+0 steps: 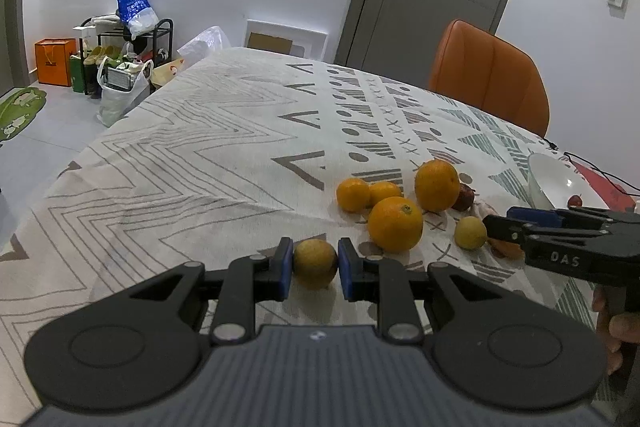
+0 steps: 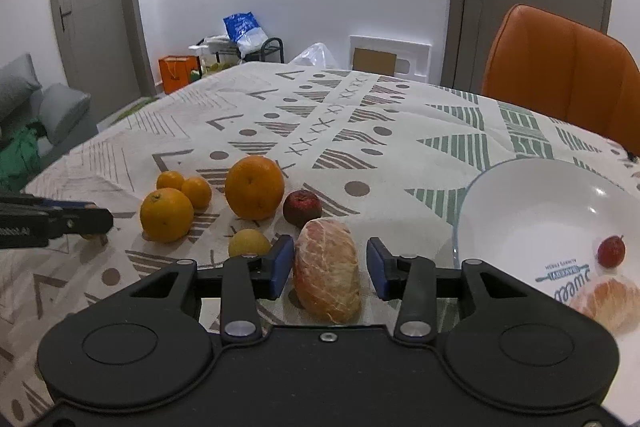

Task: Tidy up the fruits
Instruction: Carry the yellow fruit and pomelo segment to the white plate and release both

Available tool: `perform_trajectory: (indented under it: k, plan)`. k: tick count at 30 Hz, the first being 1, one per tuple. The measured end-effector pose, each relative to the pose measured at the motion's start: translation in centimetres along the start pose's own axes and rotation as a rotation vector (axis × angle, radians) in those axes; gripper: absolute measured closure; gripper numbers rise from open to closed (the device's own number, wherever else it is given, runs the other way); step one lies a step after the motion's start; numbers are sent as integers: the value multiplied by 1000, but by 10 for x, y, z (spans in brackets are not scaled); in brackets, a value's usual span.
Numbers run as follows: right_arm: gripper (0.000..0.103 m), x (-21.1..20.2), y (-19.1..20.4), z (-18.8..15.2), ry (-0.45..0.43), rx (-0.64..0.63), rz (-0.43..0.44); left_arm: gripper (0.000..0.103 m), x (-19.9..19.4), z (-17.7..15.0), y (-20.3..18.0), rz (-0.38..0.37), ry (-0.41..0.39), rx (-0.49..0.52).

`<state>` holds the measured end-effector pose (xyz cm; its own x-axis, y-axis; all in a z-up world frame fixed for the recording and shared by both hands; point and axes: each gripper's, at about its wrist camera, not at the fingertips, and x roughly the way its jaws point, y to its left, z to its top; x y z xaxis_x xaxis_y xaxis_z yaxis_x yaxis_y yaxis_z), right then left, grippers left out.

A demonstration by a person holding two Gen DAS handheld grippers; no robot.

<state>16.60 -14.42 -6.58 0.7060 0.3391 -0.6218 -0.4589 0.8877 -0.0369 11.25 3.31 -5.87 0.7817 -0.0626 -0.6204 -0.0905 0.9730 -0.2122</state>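
The left gripper (image 1: 315, 263) pinches a small yellow-green fruit (image 1: 315, 262) between its blue pads; best lifted straight, since round fruit slips. Past it lie the oranges (image 1: 395, 230) on the patterned tablecloth (image 1: 200, 155). The right gripper (image 2: 328, 267) stands wide around a peeled citrus piece (image 2: 327, 269), level and low, not touching; it should close gently, then carry it to the white bowl (image 2: 520, 211) at right.

White bowl (image 2: 520, 195), orange chair (image 2: 560, 67), 4 orange fruits (image 2: 254, 193), grey-green patterned tablecloth (image 2: 400, 115).
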Motion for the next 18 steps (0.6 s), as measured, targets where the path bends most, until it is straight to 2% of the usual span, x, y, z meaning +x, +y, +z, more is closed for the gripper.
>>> perform_trajectory:
  k: [4, 8, 9, 10, 18]
  plan:
    - [61, 6, 5, -1, 37, 1, -6, 80, -2, 0, 2, 2, -2, -5]
    - [62, 2, 4, -5, 30, 38, -9, 80, -3, 0, 3, 2, 0, -7]
    - [63, 1, 4, -6, 29, 49, -6, 80, -3, 0, 2, 1, 0, -7]
    - [69, -1, 3, -6, 25, 61, -4, 80, -4, 0, 2, -2, -1, -6]
    - [70, -20, -1, -6, -13, 95, 28, 80, -7, 4, -8, -26, -15, 14]
